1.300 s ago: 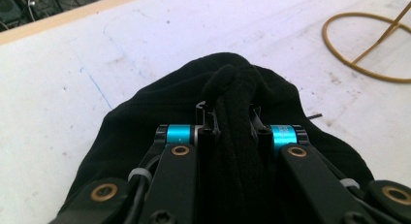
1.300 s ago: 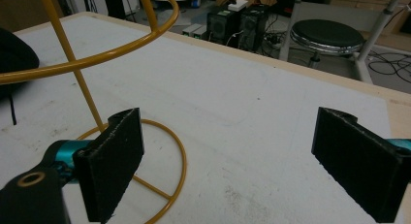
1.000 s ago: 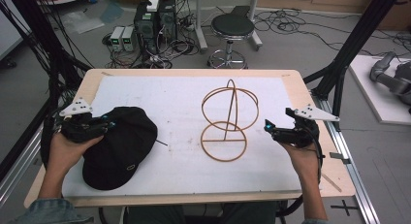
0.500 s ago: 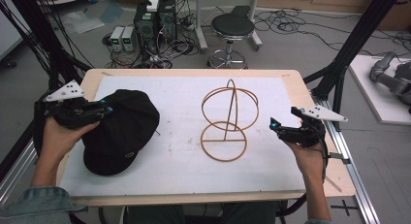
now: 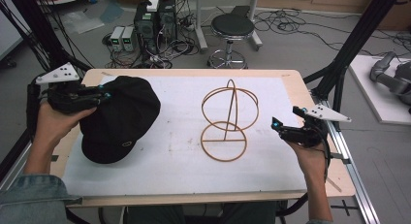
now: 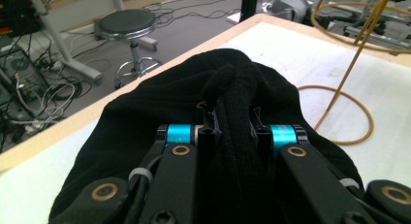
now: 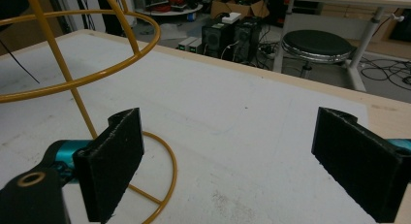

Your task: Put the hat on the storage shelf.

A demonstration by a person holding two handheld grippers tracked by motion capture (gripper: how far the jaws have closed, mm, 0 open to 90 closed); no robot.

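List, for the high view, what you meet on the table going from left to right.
Left gripper → black cap → wire stand → right gripper.

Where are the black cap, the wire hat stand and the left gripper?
black cap [image 5: 123, 122]: high view, on its crown.
wire hat stand [image 5: 227, 149]: high view, on its base ring's crossbar.
left gripper [image 6: 231, 118]: left gripper view, between its jaws, shut on cap fabric.

The left gripper [image 5: 104, 95] and the right gripper [image 5: 275, 123] are both black, each with 2 flat black jaws, bright blue collars, brass-ringed screws, a grey 3-cornered plate dotted black, and a trailing black cable. The left forearm wears a blue denim sleeve [image 5: 31, 200].
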